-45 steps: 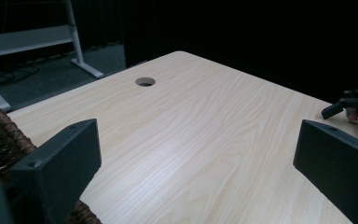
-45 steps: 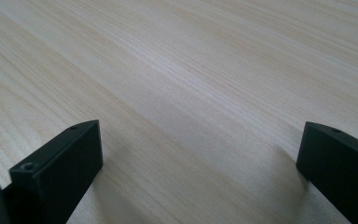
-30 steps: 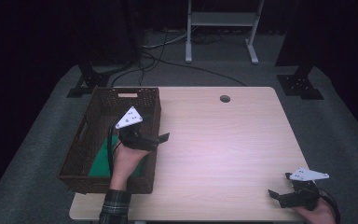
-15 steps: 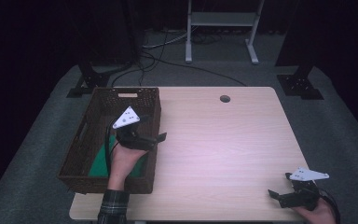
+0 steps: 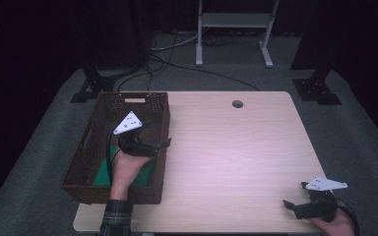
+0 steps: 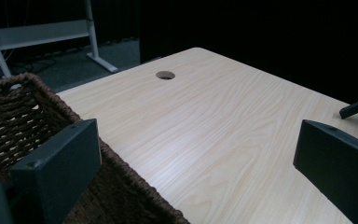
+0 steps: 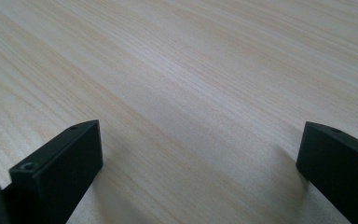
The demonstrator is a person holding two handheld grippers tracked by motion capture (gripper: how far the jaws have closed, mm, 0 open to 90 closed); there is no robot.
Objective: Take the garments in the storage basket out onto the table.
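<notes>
My left gripper point(image 5: 158, 135) hangs over the right wall of a dark woven basket point(image 5: 91, 142) at the table's left, jaws wide apart and empty, pointing right across the table. In the left gripper view its jaws point(image 6: 196, 182) frame the basket rim point(image 6: 121, 168) and bare wood. A green item point(image 5: 101, 174) lies on the basket floor, partly hidden by the hand. My right gripper point(image 5: 295, 196) rests low at the table's front right corner, open, with nothing between its jaws; the right gripper view point(image 7: 198, 172) has only tabletop between them.
The light wooden table point(image 5: 226, 152) has a round cable hole point(image 5: 237, 103) near its far edge. Beyond the table stand black stand feet point(image 5: 96, 83), cables and a grey metal frame point(image 5: 234, 29) on a grey carpet.
My left gripper has drifted slightly left and toward the near side over the basket's right wall. The right gripper has stayed where it was.
</notes>
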